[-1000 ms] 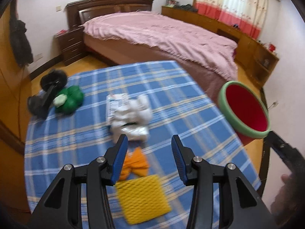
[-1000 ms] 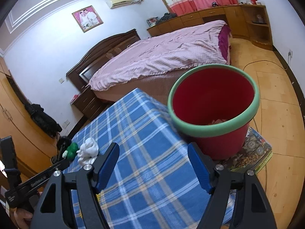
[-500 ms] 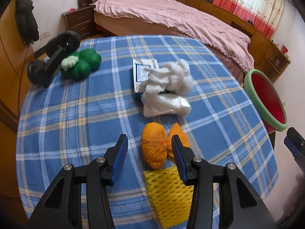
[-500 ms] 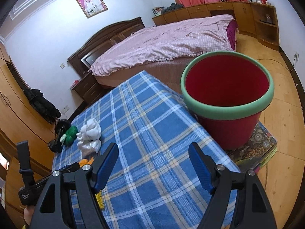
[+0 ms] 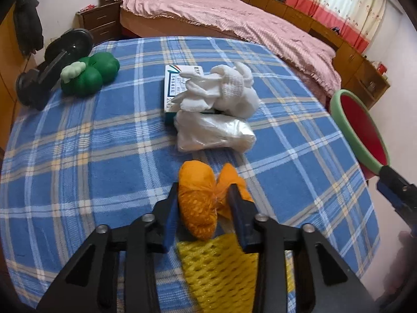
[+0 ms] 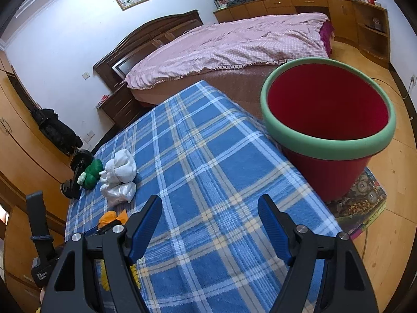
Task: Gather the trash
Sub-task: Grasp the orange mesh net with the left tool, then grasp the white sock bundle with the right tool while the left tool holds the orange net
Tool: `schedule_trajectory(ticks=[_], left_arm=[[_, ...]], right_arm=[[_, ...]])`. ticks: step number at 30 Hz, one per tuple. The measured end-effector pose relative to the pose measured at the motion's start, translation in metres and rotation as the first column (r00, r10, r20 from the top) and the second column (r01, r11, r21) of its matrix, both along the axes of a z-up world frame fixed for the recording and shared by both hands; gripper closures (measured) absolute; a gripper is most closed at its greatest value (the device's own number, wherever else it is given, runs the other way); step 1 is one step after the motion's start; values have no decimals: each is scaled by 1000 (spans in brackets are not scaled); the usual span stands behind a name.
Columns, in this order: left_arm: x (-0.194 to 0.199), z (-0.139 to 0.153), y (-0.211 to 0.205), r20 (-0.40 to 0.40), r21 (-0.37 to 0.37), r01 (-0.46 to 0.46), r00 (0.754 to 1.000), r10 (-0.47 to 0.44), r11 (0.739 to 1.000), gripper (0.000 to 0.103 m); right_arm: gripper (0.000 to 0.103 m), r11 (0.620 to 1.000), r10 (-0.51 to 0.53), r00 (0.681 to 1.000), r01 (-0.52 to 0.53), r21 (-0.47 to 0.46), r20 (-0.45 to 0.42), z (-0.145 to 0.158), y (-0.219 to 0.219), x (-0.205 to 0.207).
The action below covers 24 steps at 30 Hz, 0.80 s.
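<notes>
The left tool (image 5: 204, 198) is closing its jaws around an orange foam net (image 5: 200, 200) that lies on the blue plaid surface (image 5: 91, 161); both pads flank the net's fatter lobe and press its sides; the net is pinched at a waist, its long axis running across the left wrist view, the big lobe left and a smaller flared end pointing right; just behind it, under the tool, lies a yellow foam net (image 5: 221, 266); farther off on the surface sit a clear plastic bag (image 5: 213, 133), a bundle of white cloth (image 5: 229, 91) on a medicine box (image 5: 174, 86), and a green plush toy (image 5: 90, 74) beside a black dumbbell (image 5: 49, 65); the right tool (image 6: 211, 224) hangs spread wide over the surface with nothing between its pads; a red bin with a green rim (image 6: 328, 120) stands on the floor just past the surface's edge
</notes>
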<state>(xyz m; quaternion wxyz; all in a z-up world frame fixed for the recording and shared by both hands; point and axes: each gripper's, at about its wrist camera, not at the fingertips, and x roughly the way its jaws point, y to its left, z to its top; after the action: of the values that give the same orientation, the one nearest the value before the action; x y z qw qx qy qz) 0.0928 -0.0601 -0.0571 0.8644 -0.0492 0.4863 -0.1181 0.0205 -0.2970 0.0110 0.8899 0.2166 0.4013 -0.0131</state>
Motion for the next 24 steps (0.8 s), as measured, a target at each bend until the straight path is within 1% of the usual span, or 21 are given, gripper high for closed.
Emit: schedule_trajectory(ticks=[3, 5, 6, 7, 12, 18, 21, 24], left_arm=[[-2, 3, 3, 13, -23, 5, 1000, -4, 1000, 77], [-3, 7, 9, 21, -36, -8, 1000, 9, 999, 78], [-4, 10, 12, 30, -38, -21, 999, 22, 999, 80], [-4, 13, 17, 41, -44, -34, 999, 36, 998, 85], [1, 28, 43, 87, -65, -107, 990, 113, 992, 85], [7, 43, 79, 140, -77, -193, 969, 203, 978, 86], [8, 46, 93, 155, -81, -229, 959, 239, 970, 86], [10, 47, 105, 152, -93, -259, 950, 271, 961, 86]], right_arm=[[25, 1000, 16, 1000, -16, -7, -10, -2, 5, 5], [25, 1000, 27, 1000, -27, -13, -12, -2, 10, 7], [25, 999, 33, 999, -33, -14, -12, -2, 11, 9], [25, 999, 40, 999, -41, -17, -12, -1, 14, 10], [25, 995, 90, 996, -91, -46, -12, 4, 32, 22], [25, 990, 133, 991, -133, -55, 7, 12, 52, 40], [25, 986, 157, 988, -156, -65, 10, 14, 64, 48], [25, 981, 185, 983, -184, -67, 13, 15, 76, 57]])
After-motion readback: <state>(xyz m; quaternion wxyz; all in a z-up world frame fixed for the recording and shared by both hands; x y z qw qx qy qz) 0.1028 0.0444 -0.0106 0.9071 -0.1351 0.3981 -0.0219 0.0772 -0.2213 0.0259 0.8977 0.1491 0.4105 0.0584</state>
